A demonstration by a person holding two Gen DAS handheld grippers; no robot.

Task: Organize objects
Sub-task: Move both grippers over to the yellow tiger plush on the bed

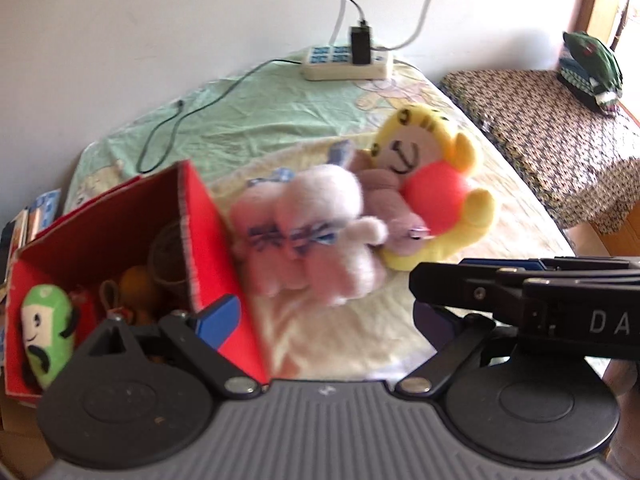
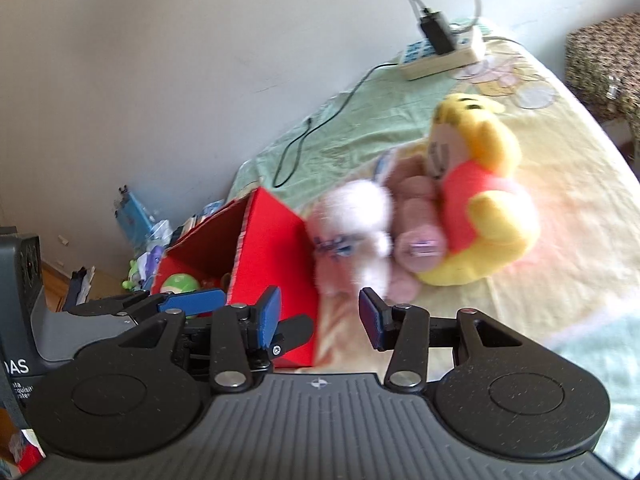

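Observation:
A red box stands open at the left of the bed, with a green plush and other small toys inside. Against its right wall lies a white plush, then a mauve plush and a yellow bear in a red shirt. My left gripper is open and empty, its left finger at the box's front corner. My right gripper is open and empty just short of the white plush, beside the red box. The right tool's housing hides my left gripper's right finger.
A power strip with a black charger lies at the bed's far end, and a black cable trails over the green sheet. A patterned stool holding a green item stands to the right. Clutter lies on the floor by the wall.

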